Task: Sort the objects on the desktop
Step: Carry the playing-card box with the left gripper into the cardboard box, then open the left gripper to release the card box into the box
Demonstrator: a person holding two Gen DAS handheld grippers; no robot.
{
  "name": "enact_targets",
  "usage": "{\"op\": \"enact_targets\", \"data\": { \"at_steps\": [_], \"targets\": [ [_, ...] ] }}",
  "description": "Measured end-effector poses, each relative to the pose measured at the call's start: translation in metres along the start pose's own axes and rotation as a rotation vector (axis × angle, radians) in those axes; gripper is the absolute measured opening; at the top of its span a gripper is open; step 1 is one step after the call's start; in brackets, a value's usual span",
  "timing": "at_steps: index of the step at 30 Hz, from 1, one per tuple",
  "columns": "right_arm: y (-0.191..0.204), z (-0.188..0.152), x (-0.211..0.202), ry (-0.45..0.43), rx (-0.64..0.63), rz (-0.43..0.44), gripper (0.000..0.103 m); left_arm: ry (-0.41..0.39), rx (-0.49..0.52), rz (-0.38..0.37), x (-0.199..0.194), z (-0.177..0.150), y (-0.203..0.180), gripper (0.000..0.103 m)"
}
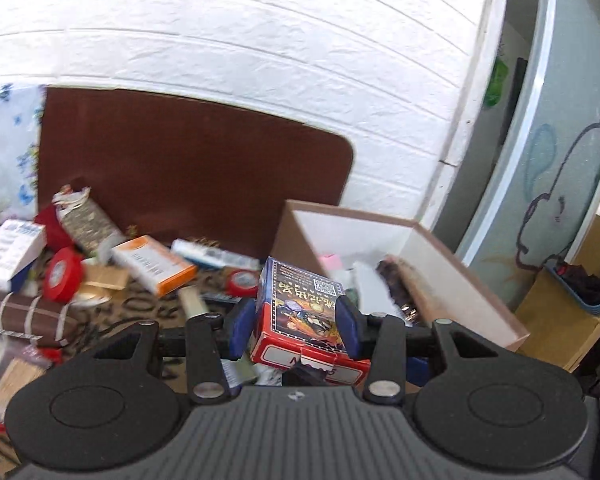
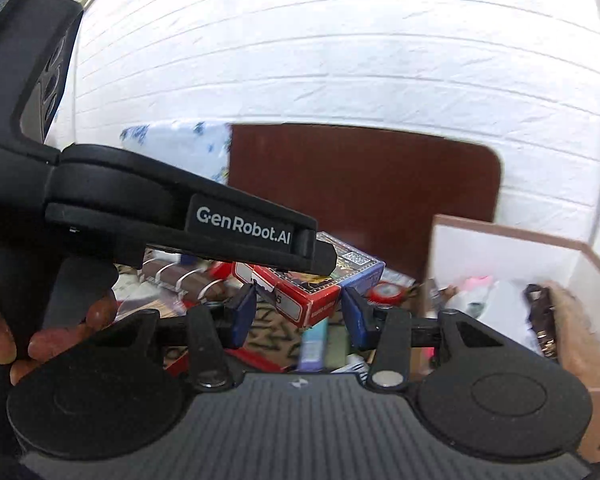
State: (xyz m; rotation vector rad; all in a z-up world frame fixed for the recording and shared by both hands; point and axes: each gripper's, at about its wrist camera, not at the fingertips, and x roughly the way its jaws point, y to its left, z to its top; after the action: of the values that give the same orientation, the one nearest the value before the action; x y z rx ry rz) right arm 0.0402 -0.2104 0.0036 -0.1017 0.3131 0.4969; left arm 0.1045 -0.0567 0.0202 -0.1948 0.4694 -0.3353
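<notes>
**Card Box Lifted Toward the Sorting Box**

Carrying the card box [image 1: 300, 312] to the open cardboard box [image 1: 400, 264] looks like the step in hand, and doing it well means keeping the pack level and clear of the near wall before letting go. As I judge it, the left tool [image 1: 298, 322] should travel over the rim, come down inside where there is bare floor between the items already there, and only then release, so the pack does not tip onto the rim or fall back into the clutter.

That clutter on the worktop [image 1: 148, 312] includes a red tape roll [image 1: 62, 274], an orange-and-white carton [image 1: 152, 266] and a brown ringed binder [image 1: 24, 314], all apart from the held pack.

The left tool stands about half open, its blue pads pressing the two sides of the card box, which sits upright between them and clear of the worktop, just left of the cardboard box.

The right tool [image 2: 300, 314] is closing slightly; its pads flank empty space, and nothing is gripped. Beyond it the card box [image 2: 320, 280] hangs in the left tool [image 2: 320, 258].
</notes>
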Motion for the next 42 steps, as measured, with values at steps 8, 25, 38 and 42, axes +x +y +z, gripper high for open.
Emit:
{"op": "enact_targets", "data": {
  "at_steps": [8,25,38,42],
  "targets": [
    [-0.047,0.002,-0.004,0.002,0.020,-0.093,0.046,0.026,0.026,-0.062,0.040,0.009,-0.041,0.046],
    [-0.121,0.009,0.031,0.081,-0.009,-0.135,0.046,0.072,0.049,-0.061,0.119,0.034,-0.075,0.046],
    [-0.153,0.016,0.098,0.314,-0.078,-0.121,0.043,0.205,-0.032,-0.038,0.196,0.039,-0.062,0.050],
    [-0.161,0.021,0.110,0.391,-0.041,-0.118,0.042,0.206,-0.047,-0.068,0.199,0.042,-0.060,0.053]
  ]
}}
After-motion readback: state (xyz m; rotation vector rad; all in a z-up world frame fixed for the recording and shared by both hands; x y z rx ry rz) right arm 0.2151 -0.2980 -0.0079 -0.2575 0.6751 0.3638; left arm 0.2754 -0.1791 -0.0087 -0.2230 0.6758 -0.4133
